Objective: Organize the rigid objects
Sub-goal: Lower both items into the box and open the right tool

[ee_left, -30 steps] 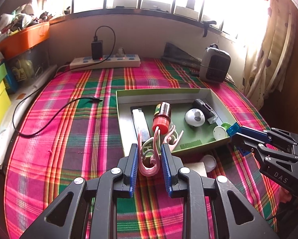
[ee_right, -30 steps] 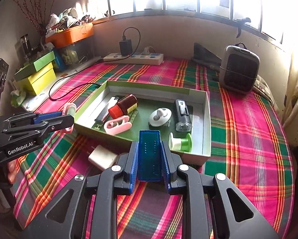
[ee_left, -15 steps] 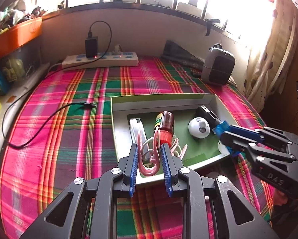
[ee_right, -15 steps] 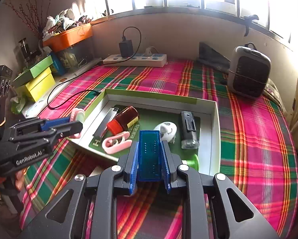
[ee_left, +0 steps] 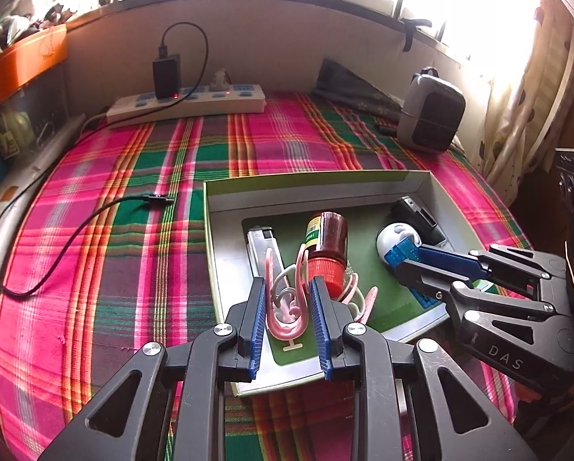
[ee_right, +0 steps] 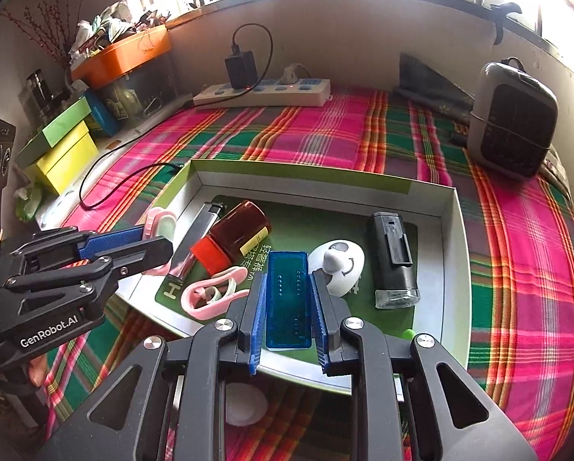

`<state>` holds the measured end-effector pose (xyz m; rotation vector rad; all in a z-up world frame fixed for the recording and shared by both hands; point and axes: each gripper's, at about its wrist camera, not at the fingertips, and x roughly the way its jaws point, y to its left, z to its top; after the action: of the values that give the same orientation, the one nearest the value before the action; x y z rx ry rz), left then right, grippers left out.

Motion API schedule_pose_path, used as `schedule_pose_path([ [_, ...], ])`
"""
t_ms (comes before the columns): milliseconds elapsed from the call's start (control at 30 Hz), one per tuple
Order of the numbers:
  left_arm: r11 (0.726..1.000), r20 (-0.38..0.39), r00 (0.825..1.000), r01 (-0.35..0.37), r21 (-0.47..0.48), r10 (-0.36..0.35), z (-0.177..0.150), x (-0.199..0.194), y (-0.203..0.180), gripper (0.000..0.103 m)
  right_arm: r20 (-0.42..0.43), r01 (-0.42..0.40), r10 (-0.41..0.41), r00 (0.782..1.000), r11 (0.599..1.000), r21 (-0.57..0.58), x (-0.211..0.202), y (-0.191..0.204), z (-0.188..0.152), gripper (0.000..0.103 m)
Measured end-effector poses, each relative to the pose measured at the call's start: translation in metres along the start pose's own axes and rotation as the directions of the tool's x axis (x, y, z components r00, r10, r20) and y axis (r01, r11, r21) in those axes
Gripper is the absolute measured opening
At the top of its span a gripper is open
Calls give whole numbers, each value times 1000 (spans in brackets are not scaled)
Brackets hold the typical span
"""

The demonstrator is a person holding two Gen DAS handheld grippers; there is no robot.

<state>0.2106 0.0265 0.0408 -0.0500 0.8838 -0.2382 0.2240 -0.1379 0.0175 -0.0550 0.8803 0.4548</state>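
Observation:
An open green-lined box (ee_left: 310,182) (ee_right: 448,253) lies on the plaid cloth. My left gripper (ee_left: 288,292) is shut on a pink clip (ee_left: 287,319) above the box's near left part; it also shows in the right wrist view (ee_right: 160,226). My right gripper (ee_right: 288,296) is shut on a blue translucent case (ee_right: 288,299) above the box's near edge; the case also shows in the left wrist view (ee_left: 402,251). In the box lie a brown bottle with a red cap (ee_right: 233,238), a second pink clip (ee_right: 214,294), a silver lighter (ee_right: 194,242), a white egg-shaped toy (ee_right: 338,265) and a black device (ee_right: 392,257).
A white power strip (ee_right: 263,92) with a black charger lies at the back, its cable (ee_left: 56,261) trailing over the cloth. A grey heater (ee_right: 513,119) stands back right. Yellow and green boxes (ee_right: 60,150) and an orange bin (ee_right: 121,57) are at left. A white round object (ee_right: 244,403) lies under my right gripper.
Both grippers have moved forward over the box with their objects still held. The left one has carried the pink clip from outside the near wall to above the box's inside.

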Motion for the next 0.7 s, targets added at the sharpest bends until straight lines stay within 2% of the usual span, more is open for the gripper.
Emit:
schedule_pose_path([
  [267,1000,-31,999,-13,0,13,-2,12,2,22,-23,17,-17,1000,1000,-20,12,2,-1,23],
  [700,1000,-36,999,-12,1,12,-2,13,1,22,-32,35,-36,999,999,-29,18,2,-2,23],
])
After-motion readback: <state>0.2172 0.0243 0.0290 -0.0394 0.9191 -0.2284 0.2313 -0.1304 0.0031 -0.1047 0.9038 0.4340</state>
